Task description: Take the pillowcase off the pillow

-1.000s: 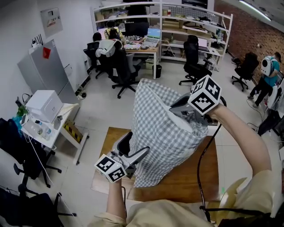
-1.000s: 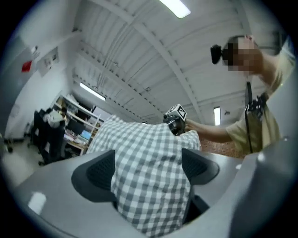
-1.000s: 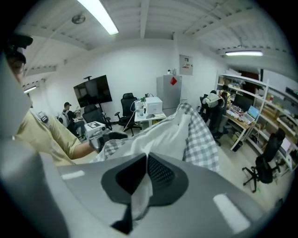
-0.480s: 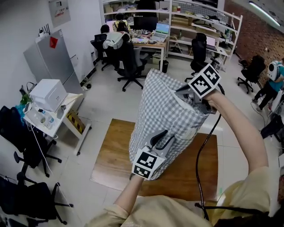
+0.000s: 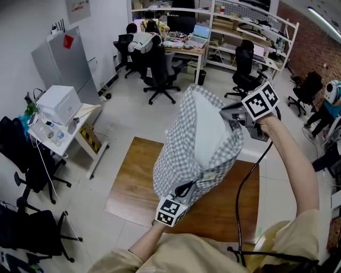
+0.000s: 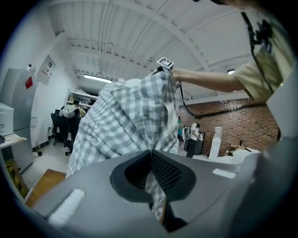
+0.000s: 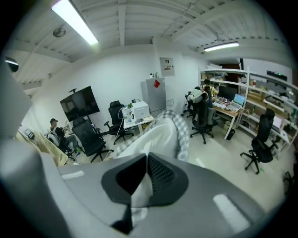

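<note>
Pillowcase [image 6: 123, 118] between jaws of left tool [image 6: 150, 155]

I'm making out no readable writing: the wall poster [image 5: 78, 6] at eleven o'clock and the red tag [image 5: 68, 41] on the fridge [image 5: 72, 69] are showing only blur.

A brown wooden table [image 5: 133, 184] is seen low down, on a pale tiled floor [image 5: 125, 120]. Part of its top is hidden behind the checked pillowcase [image 5: 181, 154]. To the left, a small white table [image 5: 88, 114] is set on the floor, and a white box [image 5: 57, 102] is placed on it. Farther back, black chairs [image 5: 162, 72], a grey cabinet [image 5: 66, 61] and a long desk [image 5: 184, 51] are stood on the floor.
</note>
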